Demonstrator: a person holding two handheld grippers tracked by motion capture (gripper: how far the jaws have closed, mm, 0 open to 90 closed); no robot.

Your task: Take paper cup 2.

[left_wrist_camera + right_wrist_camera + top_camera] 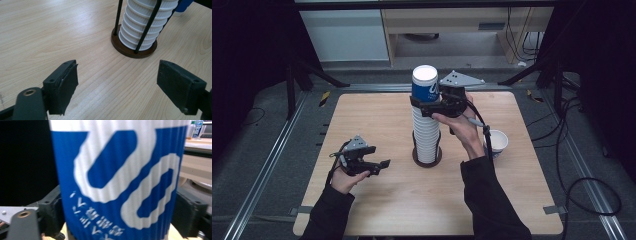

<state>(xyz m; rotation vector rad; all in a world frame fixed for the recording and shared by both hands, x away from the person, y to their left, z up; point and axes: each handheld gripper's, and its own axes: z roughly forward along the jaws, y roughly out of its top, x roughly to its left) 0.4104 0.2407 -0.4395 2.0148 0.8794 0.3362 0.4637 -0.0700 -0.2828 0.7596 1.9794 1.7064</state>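
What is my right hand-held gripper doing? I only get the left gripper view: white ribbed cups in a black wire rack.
Observer: Your right hand-held gripper is at the top of the cup stack, jaws astride a blue-and-white ribbed paper cup.
Operator: Gripping it?
Observer: The right gripper view has both pads against its sides, so it looks gripped.
Operator: Any loose cups?
Observer: One white paper cup stands upright on the wooden table, right of the rack.

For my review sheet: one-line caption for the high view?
Right gripper clamps the top blue cup of the stack; left gripper waits open.
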